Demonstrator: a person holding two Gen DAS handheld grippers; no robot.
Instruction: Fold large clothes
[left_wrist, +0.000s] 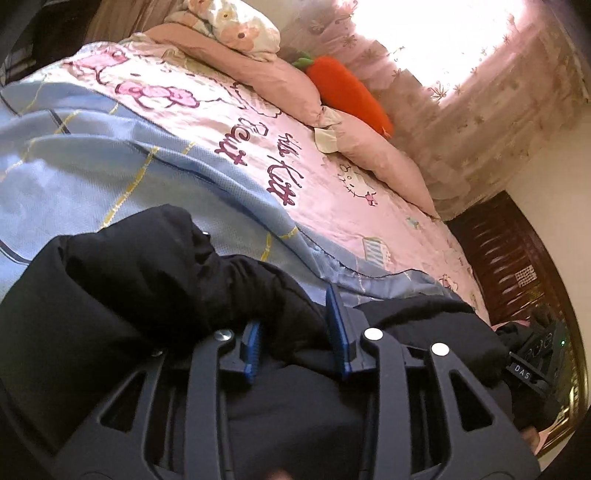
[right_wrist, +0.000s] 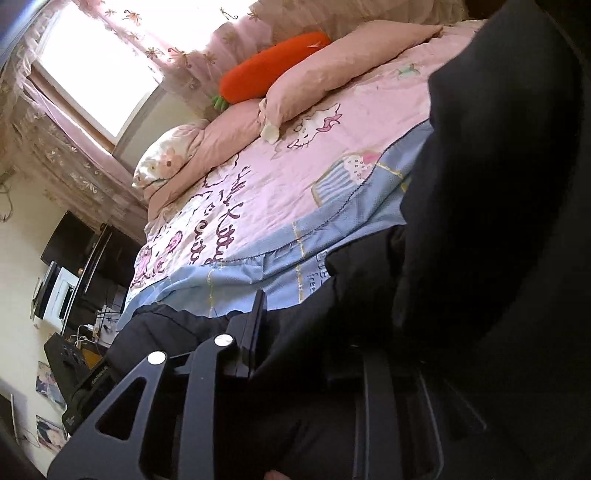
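Observation:
A large black padded garment (left_wrist: 140, 280) lies on the near edge of the bed. My left gripper (left_wrist: 295, 332) has its blue-padded fingers (left_wrist: 338, 325) closed around a bunched fold of that black fabric. In the right wrist view the same black garment (right_wrist: 498, 206) hangs high and fills the right half of the frame. My right gripper (right_wrist: 306, 332) shows only its left finger (right_wrist: 258, 325); the other finger is buried in the dark fabric, which lies between the jaws.
The bed has a pink and blue cartoon-print cover (left_wrist: 236, 155). Pink pillows (left_wrist: 280, 85) and an orange carrot plush (left_wrist: 347, 92) lie along the far side by the curtained window (left_wrist: 436, 37). A dark wooden headboard (left_wrist: 517, 258) stands at right. A desk with electronics (right_wrist: 81, 280) stands left.

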